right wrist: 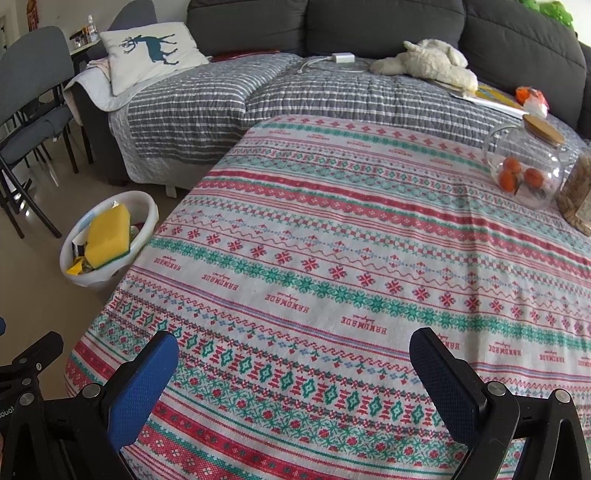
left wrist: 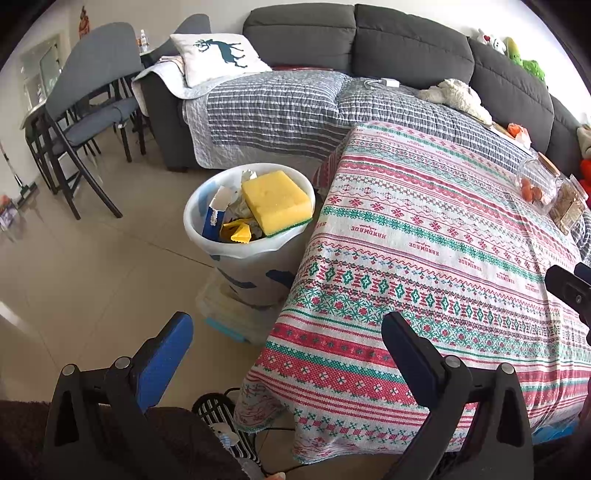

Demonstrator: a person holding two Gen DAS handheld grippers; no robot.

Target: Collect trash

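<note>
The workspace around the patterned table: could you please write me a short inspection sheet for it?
Surface: table under a patterned tablecloth, with no loose trash seen on it.
Job's things: white bin on the floor by the table's left edge, filled to the rim; yellow sponge on top of paper scraps.
Clutter: glass jar with orange fruit and a second jar at the table's far right.
Grippers: left gripper open and empty, over the table's near left corner; right gripper open and empty, over the cloth.
Cables: white charger and cord on the sofa quilt.
Surroundings: grey sofa, deer cushion, plush toy, grey chairs.
</note>
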